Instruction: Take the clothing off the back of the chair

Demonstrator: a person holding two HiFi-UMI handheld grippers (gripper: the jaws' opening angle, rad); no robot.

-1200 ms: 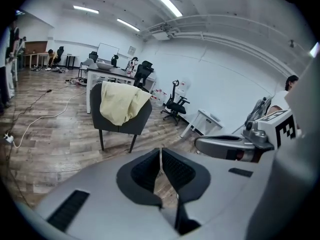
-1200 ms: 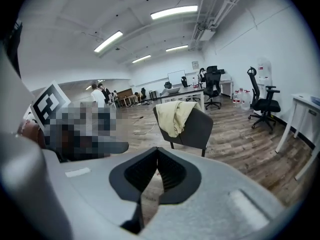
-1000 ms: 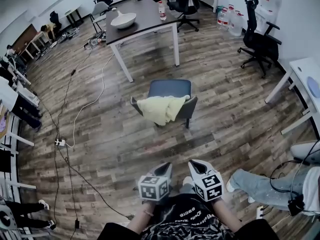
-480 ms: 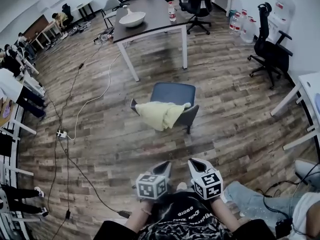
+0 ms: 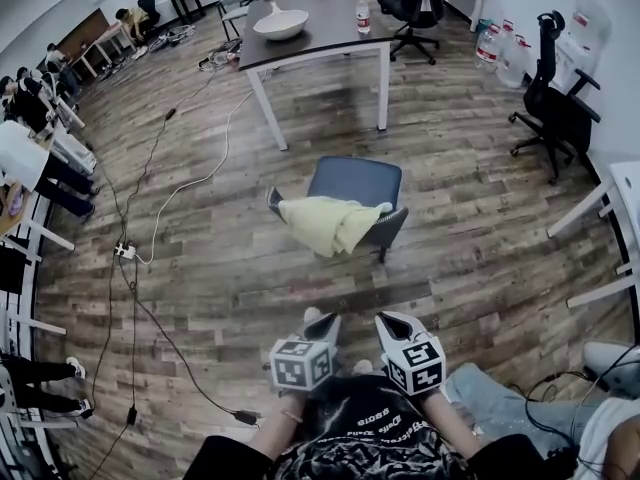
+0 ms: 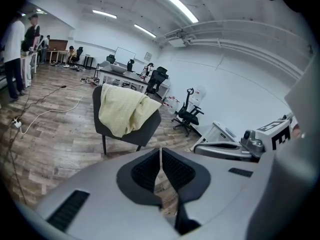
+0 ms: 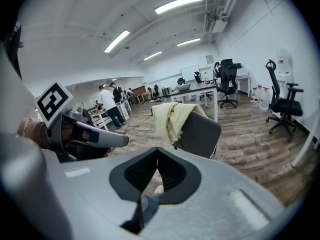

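Observation:
A pale yellow garment hangs over the back of a dark grey chair in the middle of the wooden floor. The same garment shows in the left gripper view and again in the right gripper view, some way ahead of both. My left gripper and right gripper are held side by side close to the body, well short of the chair. Both are shut with nothing between their jaws.
A dark table with a white bowl and a bottle stands beyond the chair. Office chairs line the right wall. Cables run across the floor at left. People stand at benches on the left. A seated person's leg is at right.
The view has advanced over the floor toward the chair. Both grippers stay shut and side by side, in about the same place in the picture.

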